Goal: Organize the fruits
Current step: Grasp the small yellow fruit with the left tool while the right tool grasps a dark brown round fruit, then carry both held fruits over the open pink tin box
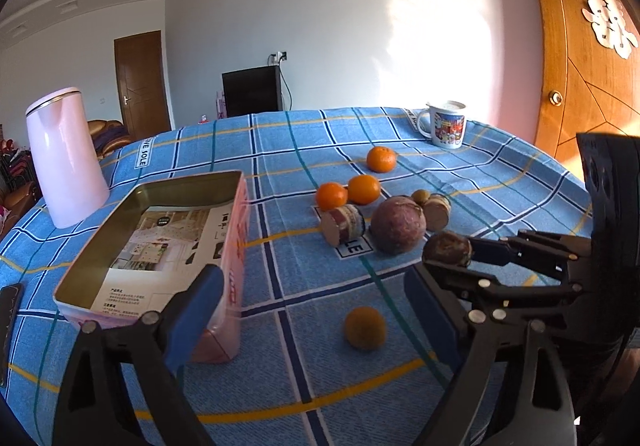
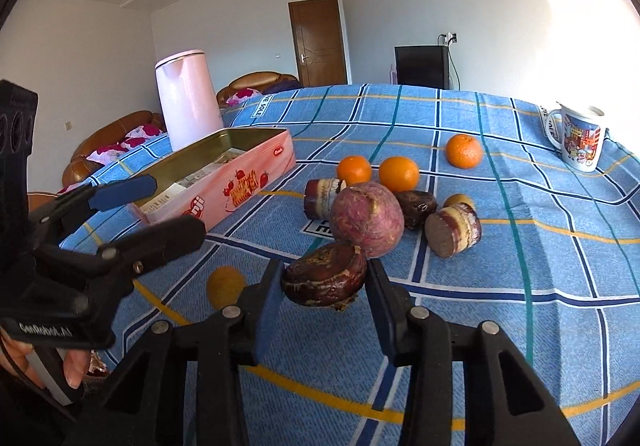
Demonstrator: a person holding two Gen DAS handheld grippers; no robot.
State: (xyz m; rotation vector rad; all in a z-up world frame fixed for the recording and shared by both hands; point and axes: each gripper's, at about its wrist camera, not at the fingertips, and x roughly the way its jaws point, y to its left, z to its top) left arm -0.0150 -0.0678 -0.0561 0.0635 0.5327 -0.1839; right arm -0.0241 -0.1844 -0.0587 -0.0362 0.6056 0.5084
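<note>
**Right gripper pinches a dark fruit while the left hangs wide over a small one**

From the left wrist: the left gripper [image 1: 316,310] has its jaws spread wide, nothing between the pads. A small yellow-brown fruit [image 1: 365,327] lies on the blue checked tablecloth [image 1: 500,182] in the gap ahead of them. The pink tin [image 1: 224,246] stands open just beside the left finger, with printed paper inside, and a pink kettle [image 1: 66,162] is behind it. Farther out sit three oranges [image 1: 363,189], a big purple round fruit [image 1: 397,225] and two cut brown stubs [image 1: 345,223]. At the right edge, the right gripper [image 1: 444,258] reaches in, with a dark brown fruit [image 1: 448,248] at its tips.

From the right wrist: the right gripper [image 2: 325,286] is pinching the dark brown fruit [image 2: 325,278], both pads pressed to its sides, right next to the purple fruit [image 2: 366,220]. The left gripper [image 2: 172,206] shows at the left, open, near the tin [image 2: 248,182]. A printed mug [image 2: 580,138] stands at the far right.
</note>
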